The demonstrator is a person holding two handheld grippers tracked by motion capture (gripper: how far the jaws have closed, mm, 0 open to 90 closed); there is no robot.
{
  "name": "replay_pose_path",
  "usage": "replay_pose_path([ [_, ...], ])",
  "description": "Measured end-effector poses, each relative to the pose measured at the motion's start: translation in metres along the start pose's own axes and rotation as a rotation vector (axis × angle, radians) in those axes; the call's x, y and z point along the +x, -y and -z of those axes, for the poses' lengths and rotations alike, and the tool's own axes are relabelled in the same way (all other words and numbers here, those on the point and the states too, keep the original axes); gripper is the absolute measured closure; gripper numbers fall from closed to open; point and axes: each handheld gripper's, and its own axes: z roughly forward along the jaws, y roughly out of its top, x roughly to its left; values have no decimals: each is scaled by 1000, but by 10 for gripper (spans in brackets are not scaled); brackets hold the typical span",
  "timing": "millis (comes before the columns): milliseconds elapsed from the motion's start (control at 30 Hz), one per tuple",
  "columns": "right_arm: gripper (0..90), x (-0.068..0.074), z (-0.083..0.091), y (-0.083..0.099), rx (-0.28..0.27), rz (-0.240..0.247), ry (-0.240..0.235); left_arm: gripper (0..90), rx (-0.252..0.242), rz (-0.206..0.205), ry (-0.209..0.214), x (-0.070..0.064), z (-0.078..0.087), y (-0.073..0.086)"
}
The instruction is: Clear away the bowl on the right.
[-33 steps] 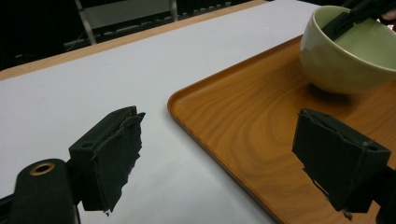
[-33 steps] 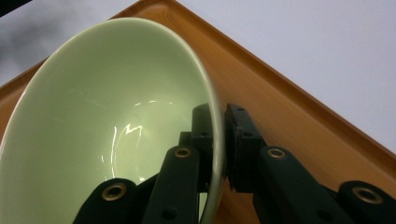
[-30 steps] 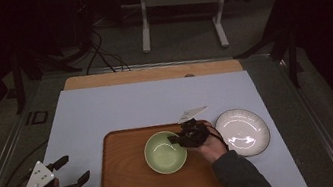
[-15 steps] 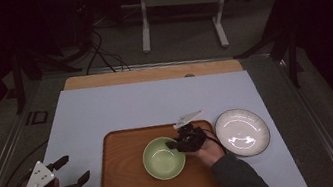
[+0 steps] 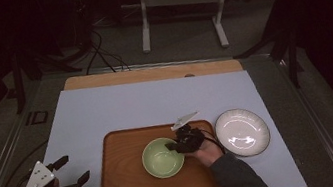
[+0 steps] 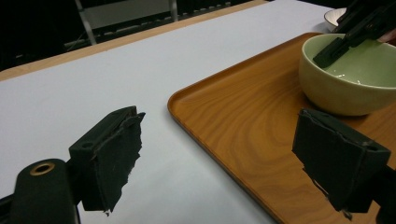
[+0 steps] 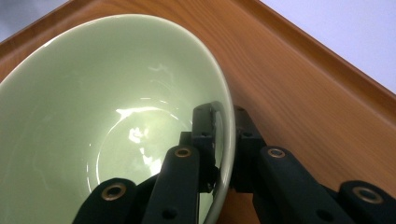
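Pale lavender-white table (image 5: 121,105), with a wooden strip (image 5: 151,73) along the far edge. Directly on it, a wooden tray (image 5: 123,181) toward the near side, and just beside the tray's right edge, apart from it, a white plate (image 5: 242,132). On the tray, a green bowl (image 5: 162,158).

This looked like a lab or test room, not a home. The room was dark, with light falling just on the tabletop (image 5: 121,105), which had a plain pale sheet over it. Black cables (image 5: 102,53) lay on the grey carpet floor (image 5: 185,35) behind it. A bare metal stand (image 5: 179,0) and dark frame legs (image 5: 17,71) stood around.
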Motion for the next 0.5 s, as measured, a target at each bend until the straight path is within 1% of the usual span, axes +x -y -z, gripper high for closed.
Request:
replay_pose_path([
  [67,816,0,0,0,2,-1,12,151,1,-3,0,0,0,0],
  [200,793,-1,1,-1,-10,-2,15,151,-1,-2,0,0,0,0],
  [233,779,0,2,-1,-11,1,23,151,1,-1,0,0,0,0],
  [300,731,1,5,-4,-8,23,26,151,-1,-1,0,0,0,0],
  [433,696,1,10,-5,-16,30,35,151,1,-2,-1,0,0,0],
  [467,666,1,12,-5,-21,35,38,151,1,-2,-1,0,0,0],
  [500,657,1,14,-5,-26,37,39,151,2,-3,-1,0,0,0],
])
